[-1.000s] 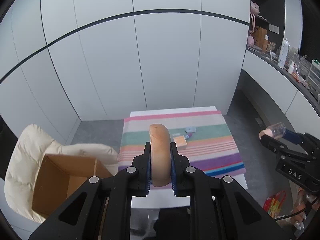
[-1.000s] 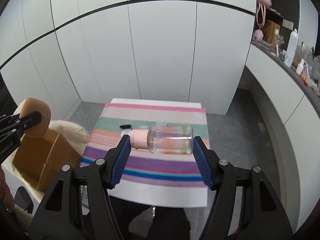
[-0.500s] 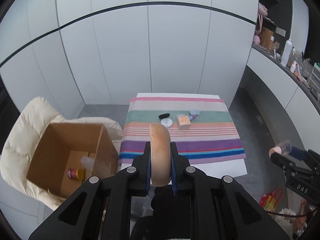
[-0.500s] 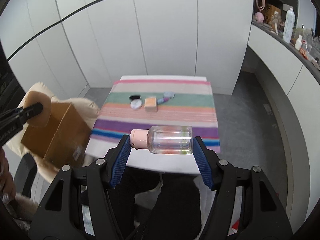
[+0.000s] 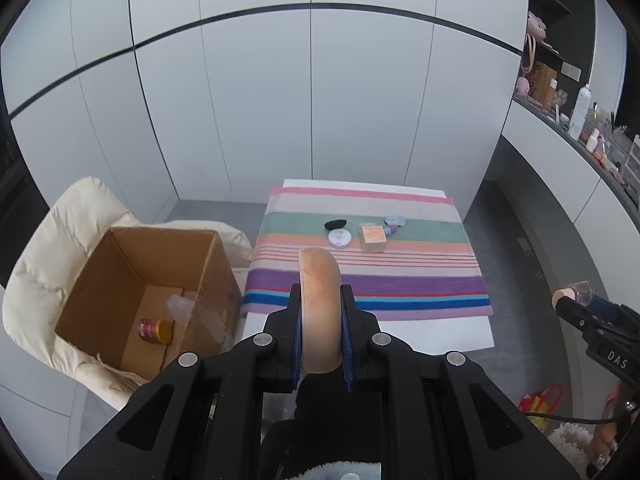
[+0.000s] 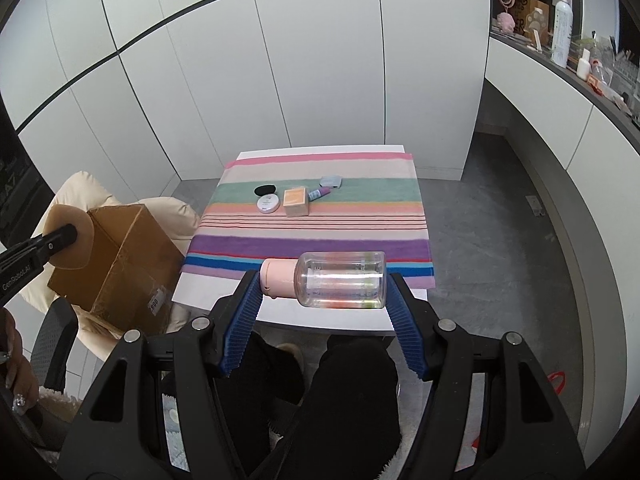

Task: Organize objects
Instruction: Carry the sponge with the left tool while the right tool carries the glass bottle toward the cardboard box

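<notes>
1. Room: white panelled walls; a tabletop (image 6: 304, 316) covered by a striped cloth (image 6: 312, 240).
2. Cardboard box (image 5: 132, 280), at 9 o'clock of the tabletop, sits open on a cream chair (image 5: 52, 240).
3. Left gripper (image 5: 322, 336) is clenched on a tan round sponge (image 5: 320, 300).
4. Right gripper (image 6: 324, 292) grasps a clear bottle (image 6: 340, 280) lying crosswise, its pink cap (image 6: 278, 278) pointing to 9 o'clock.
5. On the cloth lie a peach box (image 6: 296, 200), white tin (image 6: 268, 203), and black pouch (image 6: 265, 190), near one another.

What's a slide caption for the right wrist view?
Right gripper holds a clear pink-capped bottle sideways above the striped table.
</notes>
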Demonstrator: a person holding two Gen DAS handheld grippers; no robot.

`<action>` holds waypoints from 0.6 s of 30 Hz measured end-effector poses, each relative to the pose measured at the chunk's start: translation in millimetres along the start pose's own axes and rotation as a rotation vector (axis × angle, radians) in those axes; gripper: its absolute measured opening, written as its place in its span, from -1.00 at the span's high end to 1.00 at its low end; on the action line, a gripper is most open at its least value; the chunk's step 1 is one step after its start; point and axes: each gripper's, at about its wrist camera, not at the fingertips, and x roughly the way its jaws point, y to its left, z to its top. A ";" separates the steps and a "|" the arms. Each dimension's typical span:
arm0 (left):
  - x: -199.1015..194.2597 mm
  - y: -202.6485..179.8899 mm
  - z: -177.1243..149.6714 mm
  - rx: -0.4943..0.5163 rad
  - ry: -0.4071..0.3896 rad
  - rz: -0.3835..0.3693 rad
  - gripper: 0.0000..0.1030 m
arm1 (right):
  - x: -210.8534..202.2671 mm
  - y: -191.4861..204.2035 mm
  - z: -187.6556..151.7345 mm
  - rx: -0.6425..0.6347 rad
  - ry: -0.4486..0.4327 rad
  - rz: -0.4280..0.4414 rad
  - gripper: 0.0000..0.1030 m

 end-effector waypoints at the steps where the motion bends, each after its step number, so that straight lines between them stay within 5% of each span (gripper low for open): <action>1: -0.8 -0.5 0.0 0.006 -0.006 0.008 0.68 | 0.6 -0.3 -0.2 0.002 0.001 0.001 -0.27; 9: -1.5 17.3 -5.3 -0.038 0.007 0.020 0.68 | 8.4 18.1 5.4 -0.030 0.003 0.024 -0.27; 18: -12.4 77.2 -23.6 -0.162 0.011 0.132 0.68 | 30.7 95.0 14.4 -0.180 0.010 0.149 -0.27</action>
